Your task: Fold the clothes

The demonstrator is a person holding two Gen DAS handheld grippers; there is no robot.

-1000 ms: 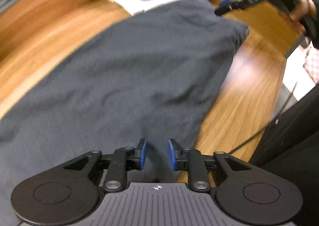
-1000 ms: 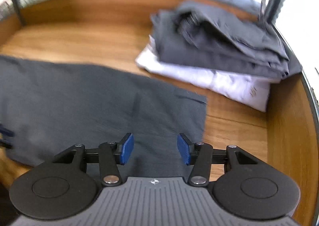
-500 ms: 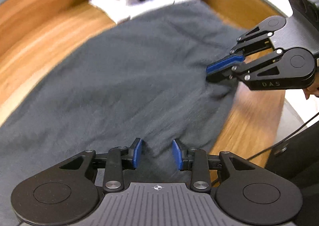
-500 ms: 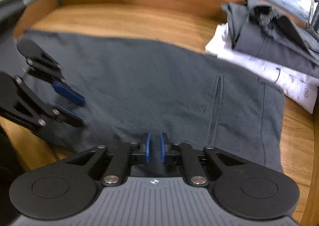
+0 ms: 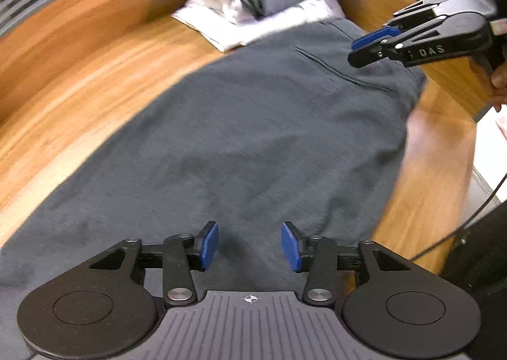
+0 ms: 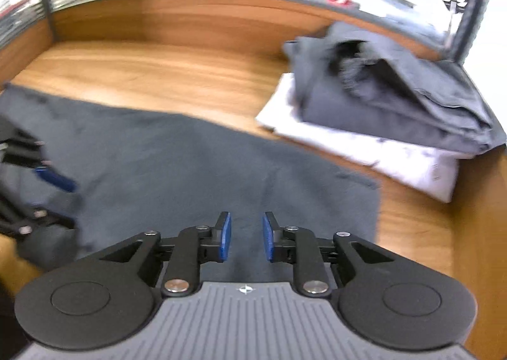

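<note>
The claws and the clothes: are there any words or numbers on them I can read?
"DAS": on the side of the right claw, seen in the left wrist view.
White shirt: tiny dark marks, too small and blurred to read.
Left claw: only a small crosshair sign on its grey base, no words.
Dark garment: no text.

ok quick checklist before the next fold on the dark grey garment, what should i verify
1. Left gripper open, nothing pinched: ok.
2. Right gripper open, pads apart: ok.
3. Dark grey garment spread flat on the wooden table: ok, only shallow wrinkles.
4. Folded stack off the fold area: not ok in the left view, the garment's far end touches the white piece.
5. Which edge to grasp: cannot tell, near hem hidden under the grippers.
</note>
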